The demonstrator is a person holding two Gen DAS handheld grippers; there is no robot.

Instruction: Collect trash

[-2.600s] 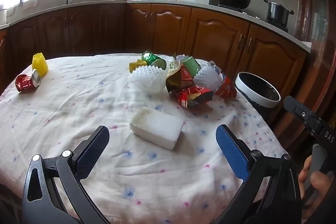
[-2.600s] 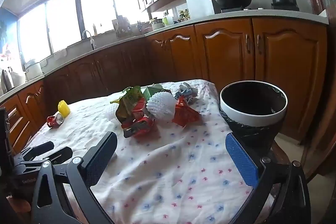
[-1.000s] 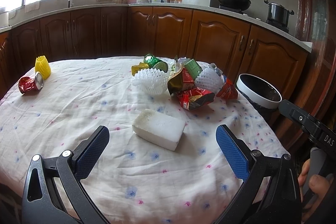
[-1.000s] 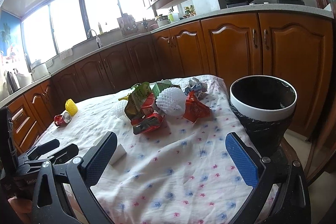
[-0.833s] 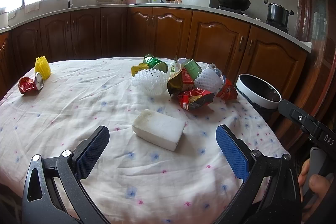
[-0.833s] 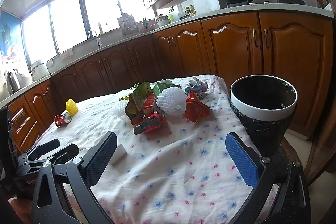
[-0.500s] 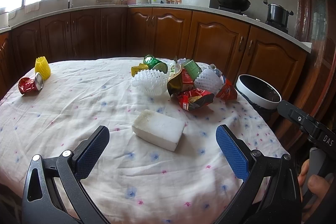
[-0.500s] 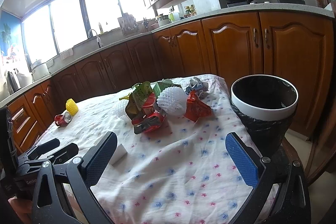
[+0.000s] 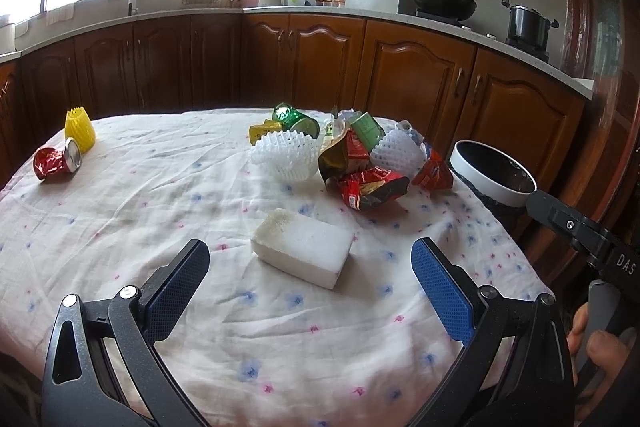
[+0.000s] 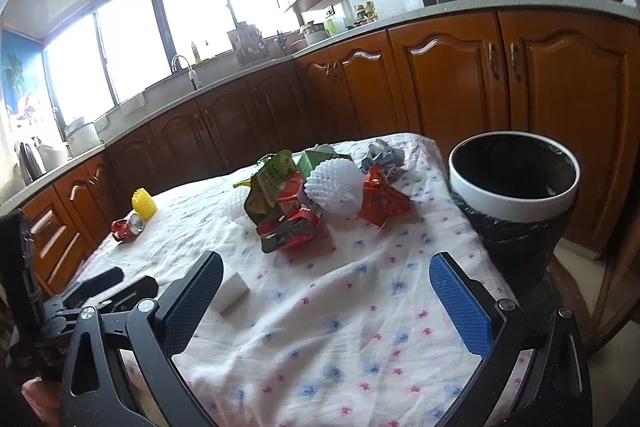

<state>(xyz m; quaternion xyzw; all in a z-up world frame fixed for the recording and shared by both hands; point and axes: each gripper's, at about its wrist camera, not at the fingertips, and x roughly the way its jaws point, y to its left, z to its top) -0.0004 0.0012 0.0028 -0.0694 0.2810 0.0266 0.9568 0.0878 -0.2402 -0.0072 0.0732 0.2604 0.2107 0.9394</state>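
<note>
Barely anything has moved since the earlier frames: both views have drifted back a touch and nothing on the desk (image 9: 120,211) has shifted. I keep my left hand-held gripper (image 9: 308,287) wide, empty, low over the near edge, aimed at the white foam block (image 9: 303,247) lying flat just ahead between its fingers. My right hand-held gripper (image 10: 326,301) is wide and empty too, pointing at the trash pile (image 10: 316,191) in the middle of the cloth, with the bin (image 10: 514,187) just beside the desk edge on the right.

Crushed red can (image 9: 56,163) and yellow foam net (image 9: 80,130) sit well apart at the far left.

Block looks light, stiff, crumbly; I'd pinch it across its short sides, gently. Wrappers look thin and slippery, so grab a bunched fold. White foam nets (image 9: 286,161) look soft and springy, squeeze mid-body.
</note>
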